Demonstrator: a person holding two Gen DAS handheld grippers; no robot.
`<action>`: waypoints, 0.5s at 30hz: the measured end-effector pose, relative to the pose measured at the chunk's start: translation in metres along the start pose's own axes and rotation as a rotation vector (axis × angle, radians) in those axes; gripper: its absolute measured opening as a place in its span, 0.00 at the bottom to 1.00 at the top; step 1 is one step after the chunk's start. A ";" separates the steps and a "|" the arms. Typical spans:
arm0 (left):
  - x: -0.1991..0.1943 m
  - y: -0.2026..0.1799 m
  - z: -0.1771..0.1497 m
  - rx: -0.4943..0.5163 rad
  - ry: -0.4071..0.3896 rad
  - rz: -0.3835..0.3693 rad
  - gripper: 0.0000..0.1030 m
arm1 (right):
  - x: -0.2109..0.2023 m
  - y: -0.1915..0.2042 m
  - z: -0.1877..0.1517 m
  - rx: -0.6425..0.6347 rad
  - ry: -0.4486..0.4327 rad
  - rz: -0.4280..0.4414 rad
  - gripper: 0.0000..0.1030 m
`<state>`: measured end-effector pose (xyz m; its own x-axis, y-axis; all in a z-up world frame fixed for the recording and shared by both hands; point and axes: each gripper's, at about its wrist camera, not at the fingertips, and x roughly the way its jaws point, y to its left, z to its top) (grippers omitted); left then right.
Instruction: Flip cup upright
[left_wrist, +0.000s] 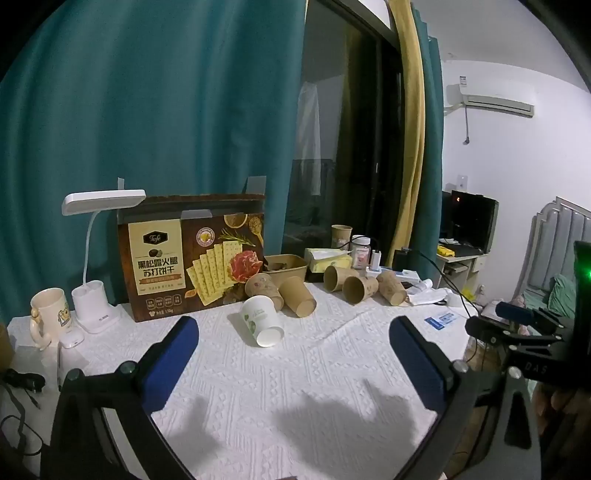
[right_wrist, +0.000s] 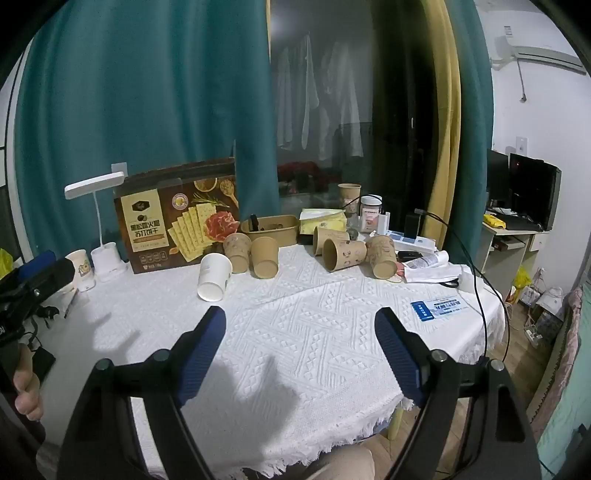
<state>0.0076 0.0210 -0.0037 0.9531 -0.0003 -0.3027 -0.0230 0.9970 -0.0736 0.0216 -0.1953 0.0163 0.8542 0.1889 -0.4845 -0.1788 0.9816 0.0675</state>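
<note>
Left gripper (left_wrist: 293, 334) hangs wide open, nothing between its blue pads. The white paper cup with green leaf print (left_wrist: 260, 320) lies tipped at its twelve o'clock, mouth toward us at about five. Right gripper (right_wrist: 300, 332), open and empty too, has the cup further off at eleven.

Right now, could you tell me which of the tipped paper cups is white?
The white cup with green leaf print, lying nearest the grippers; the other tipped cups are brown.
</note>
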 end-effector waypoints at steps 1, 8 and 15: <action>0.000 0.000 0.000 0.000 -0.001 0.000 1.00 | 0.000 0.000 0.000 -0.001 -0.005 0.001 0.79; 0.000 0.001 0.000 0.000 -0.001 0.000 1.00 | -0.001 0.003 -0.001 0.001 -0.001 0.001 0.79; 0.000 0.001 0.000 -0.001 -0.002 -0.002 1.00 | -0.001 0.005 -0.002 0.000 -0.001 0.000 0.79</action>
<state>0.0072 0.0224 -0.0041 0.9536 -0.0019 -0.3010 -0.0217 0.9970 -0.0749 0.0190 -0.1909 0.0154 0.8547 0.1892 -0.4833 -0.1788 0.9815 0.0681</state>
